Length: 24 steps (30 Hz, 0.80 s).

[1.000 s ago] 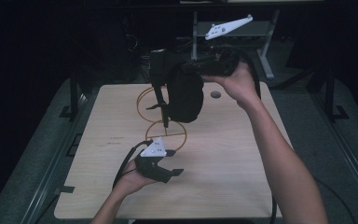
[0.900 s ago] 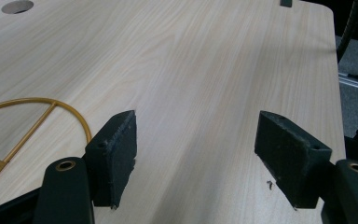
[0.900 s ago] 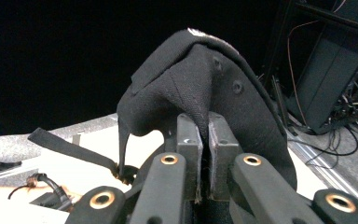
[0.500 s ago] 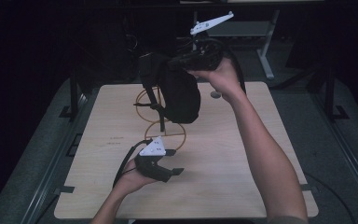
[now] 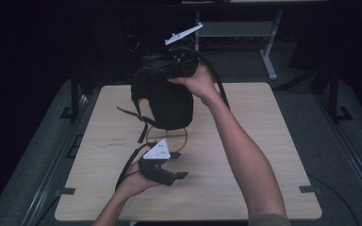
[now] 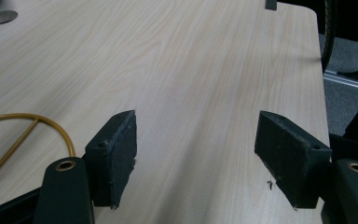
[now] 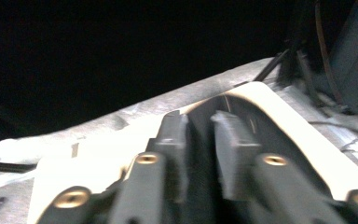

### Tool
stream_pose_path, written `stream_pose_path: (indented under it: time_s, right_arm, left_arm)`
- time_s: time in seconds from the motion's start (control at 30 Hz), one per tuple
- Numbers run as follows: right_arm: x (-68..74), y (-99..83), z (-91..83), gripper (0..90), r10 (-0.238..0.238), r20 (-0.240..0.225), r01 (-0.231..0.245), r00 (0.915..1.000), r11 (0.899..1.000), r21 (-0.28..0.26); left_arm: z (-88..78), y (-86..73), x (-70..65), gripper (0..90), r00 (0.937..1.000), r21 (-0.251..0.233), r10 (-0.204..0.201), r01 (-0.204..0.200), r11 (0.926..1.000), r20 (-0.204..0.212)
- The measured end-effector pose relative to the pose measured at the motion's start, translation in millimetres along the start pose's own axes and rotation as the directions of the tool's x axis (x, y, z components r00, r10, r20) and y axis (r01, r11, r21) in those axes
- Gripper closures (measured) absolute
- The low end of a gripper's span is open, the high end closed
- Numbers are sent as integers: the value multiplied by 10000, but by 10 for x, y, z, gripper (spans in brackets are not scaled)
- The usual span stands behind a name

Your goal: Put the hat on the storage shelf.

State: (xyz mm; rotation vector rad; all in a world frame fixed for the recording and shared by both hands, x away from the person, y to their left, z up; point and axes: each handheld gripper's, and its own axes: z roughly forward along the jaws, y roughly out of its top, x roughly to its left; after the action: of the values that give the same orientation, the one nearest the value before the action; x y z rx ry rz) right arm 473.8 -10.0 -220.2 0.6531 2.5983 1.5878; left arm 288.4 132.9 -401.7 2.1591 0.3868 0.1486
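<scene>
A black bag (image 5: 167,101) hangs over the middle of the wooden table (image 5: 264,141), its top at my right gripper (image 5: 158,70), which a hand holds high and pointing left. Below the bag, a gold wire stand (image 5: 181,136) shows its ring base on the table. The right gripper's (image 7: 200,121) jaws have just been opening; a narrow gap shows between the blurred pads with something dark in it. My left gripper (image 5: 179,165) rests low near the table's front, beside the ring base (image 6: 51,125). It stands open (image 6: 196,140) with bare table between the pads.
Dark floor and metal frame rails surround the table. A grey table leg and shelf (image 5: 268,52) stand behind it. A round hole (image 6: 1,17) sits in the tabletop. The table's right half (image 6: 191,56) is bare wood.
The right hand has carried the bag leftward and a little down, bringing it over the gold stand. The left gripper has stayed where it was.
</scene>
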Motion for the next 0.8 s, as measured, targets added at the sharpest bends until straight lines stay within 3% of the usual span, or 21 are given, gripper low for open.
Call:
stream_pose_path:
  time_s: [0.07, 0.17, 0.2, 0.37, 0.8]
  right_arm:
    - [16, -6, 63, 531, 125, 90, -127, 9999, 9997, 223]
    - [13, -30, 66, 491, 32, 102, -36, 9999, 9993, 365]
    - [8, -43, 47, 490, -12, 254, 4, 9997, 9996, 281]
    - [-22, -141, -44, 444, 257, 174, -260, 9995, 9995, 202]
    - [-46, -361, -337, 355, 249, 314, -246, 9992, 9996, -120]
  left_arm:
    - [3, -6, 1, 294, 10000, 16, -5, 5, 10000, -23]
    - [-7, -20, 4, 294, 9999, -43, -86, 85, 10000, -55]
    - [-11, -25, 7, 295, 10000, -10, -55, 54, 10000, -78]
    - [-27, -36, 19, 292, 9996, -44, -129, 128, 9999, -269]
    - [-47, -84, 67, 279, 9984, -39, -325, 324, 9995, -456]
